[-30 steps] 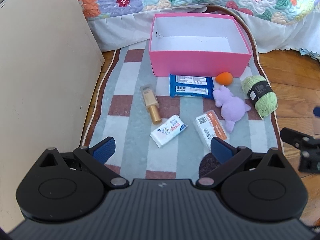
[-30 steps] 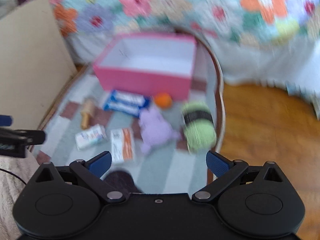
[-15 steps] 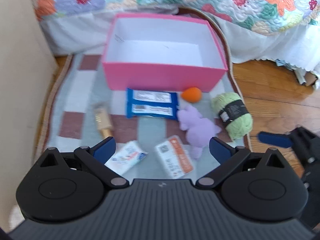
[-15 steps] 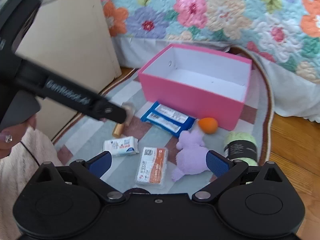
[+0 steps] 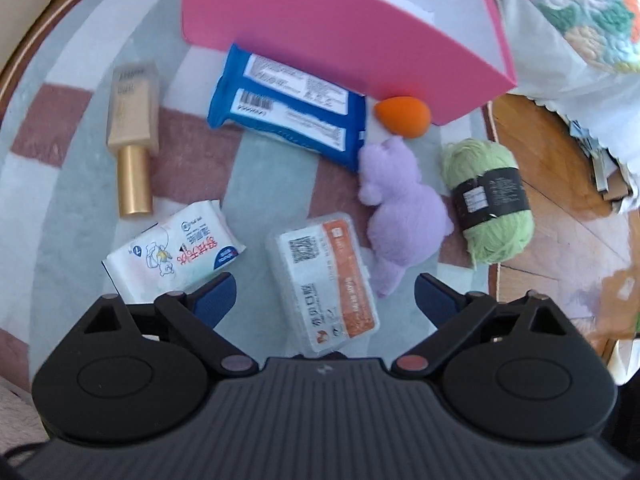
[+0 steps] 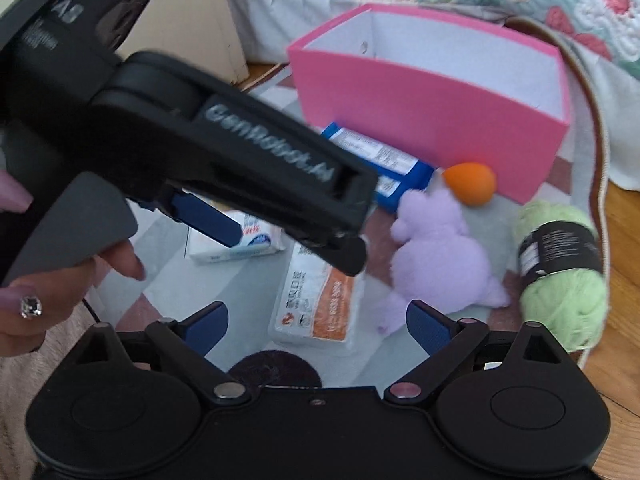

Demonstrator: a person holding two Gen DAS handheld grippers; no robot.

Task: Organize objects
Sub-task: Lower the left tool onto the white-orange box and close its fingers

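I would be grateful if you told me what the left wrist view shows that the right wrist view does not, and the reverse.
Only the left wrist view shows the gold bottle and the whole white tissue pack.

Only the right wrist view shows the left tongs from outside, crossing the picture, a person's hand and the box's white inside.

Both show the pink box, orange sponge, purple plush, green yarn and blue pack.

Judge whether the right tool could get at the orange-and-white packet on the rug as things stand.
Probably yes. The packet lies flat just ahead of the right tool, whose jaws are closing with nothing between them yet. The left tool hangs close above, so it may crowd the approach.
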